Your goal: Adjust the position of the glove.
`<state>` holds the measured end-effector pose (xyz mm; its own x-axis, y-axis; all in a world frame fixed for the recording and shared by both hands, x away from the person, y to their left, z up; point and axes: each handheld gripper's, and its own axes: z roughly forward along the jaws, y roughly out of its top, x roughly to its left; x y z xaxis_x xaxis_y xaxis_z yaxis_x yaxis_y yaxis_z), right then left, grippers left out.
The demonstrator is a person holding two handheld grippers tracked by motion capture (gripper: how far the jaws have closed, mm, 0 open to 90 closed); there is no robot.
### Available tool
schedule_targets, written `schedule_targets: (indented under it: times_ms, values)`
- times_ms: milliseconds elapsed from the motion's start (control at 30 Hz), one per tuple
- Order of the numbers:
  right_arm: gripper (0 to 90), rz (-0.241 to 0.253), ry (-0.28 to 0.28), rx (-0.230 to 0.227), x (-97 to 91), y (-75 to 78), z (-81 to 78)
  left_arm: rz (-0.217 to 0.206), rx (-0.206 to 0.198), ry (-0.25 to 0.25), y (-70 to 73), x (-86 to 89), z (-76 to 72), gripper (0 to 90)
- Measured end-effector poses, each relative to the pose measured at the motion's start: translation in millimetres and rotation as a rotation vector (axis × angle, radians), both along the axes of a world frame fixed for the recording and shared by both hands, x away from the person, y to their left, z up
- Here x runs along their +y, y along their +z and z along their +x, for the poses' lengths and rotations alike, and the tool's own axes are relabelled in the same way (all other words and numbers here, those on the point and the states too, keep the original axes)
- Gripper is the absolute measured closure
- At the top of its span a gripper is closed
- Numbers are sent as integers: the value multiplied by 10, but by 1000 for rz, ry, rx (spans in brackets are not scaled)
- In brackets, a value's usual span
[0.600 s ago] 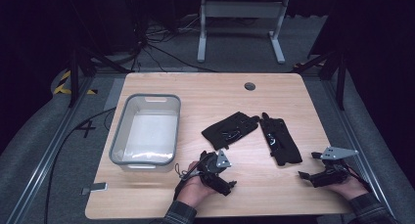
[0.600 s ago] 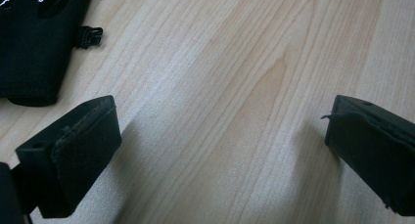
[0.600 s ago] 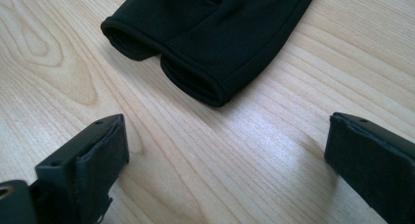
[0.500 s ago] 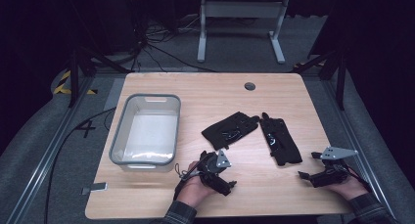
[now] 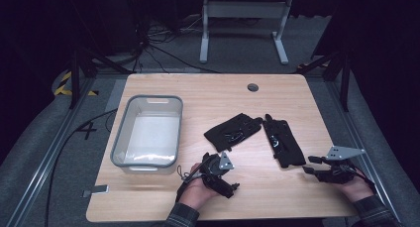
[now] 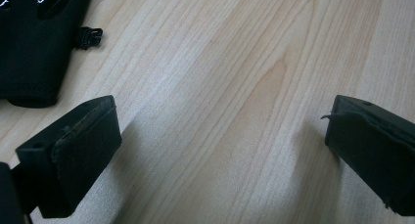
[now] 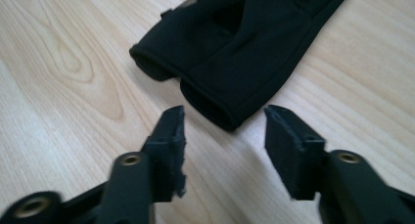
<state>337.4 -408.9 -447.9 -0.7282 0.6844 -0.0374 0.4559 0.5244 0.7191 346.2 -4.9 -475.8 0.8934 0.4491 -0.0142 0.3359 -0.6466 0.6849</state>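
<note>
Left to right. Grey bin [image 5: 146, 134] sits well left of both grippers, nothing visible inside.

Left gripper [image 5: 218, 171]: jaws wide apart, bare table [image 6: 235, 87] between them, nothing held. In the left gripper view the left glove [image 6: 34, 43] lies off to the upper left, outside the left jaw, with a small strap loop just beside its edge. Risk: if it closes from here it grabs air or scrapes wood, since the glove isn't between the pads. It needs to swing toward that glove first. The loop could also snag on a jaw tip and drag the glove askew.

The high view shows the left glove [image 5: 233, 130] and right glove [image 5: 283, 141] near each other, tips almost meeting. Risk: pulling one may nudge the other.

Right gripper [image 5: 317, 170]: jaws partly apart, not on anything. In the right gripper view the cuff of the right glove [image 7: 244, 48] sits just ahead of the tips, centred on the gap but not inside it. Risk: closing now probably misses the cuff or pinches only the hem, which is a thin fabric edge likely to slip out on lift. Pushing forward too flat could shove the glove along the table instead of sliding the jaws over it. Coming down too steep jams the pads on the wood. A single-layer grab may leave the glove dangling, making it swing on the carry to the bin.
</note>
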Motion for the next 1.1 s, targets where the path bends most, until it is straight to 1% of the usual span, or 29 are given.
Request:
schedule_targets:
  times_ms: [67,200,233,400,633,667,700,800,833,933,1100]
  values:
    - [647,9,8,-5,6,27,18,0,0,0,0,-1,1,3]
    - [864,10,25,-11,43,82,97,0,-1,0,-1,-1,0,3]
    - [889,11,24,-9,48,85,114,-2,0,1,-2,-3,0,3]
    - [895,24,37,2,70,85,207,-1,0,1,-1,-5,0,3]
    - [893,44,60,1,125,115,359,-2,-3,0,-2,-15,7,3]
    - [893,44,60,1,125,115,359,-2,-3,0,-2,-15,7,3]
    - [893,42,73,0,167,121,404,-1,-3,0,-2,-15,7,3]
    - [893,45,88,3,225,123,459,-2,-3,0,-2,-15,7,3]
    - [893,45,88,3,225,123,459,-1,-2,1,-1,-15,6,3]
    - [893,44,97,7,283,118,539,-1,-3,0,-2,-15,8,3]
    - [891,52,96,9,314,110,599,-1,-2,2,-1,-15,6,3]
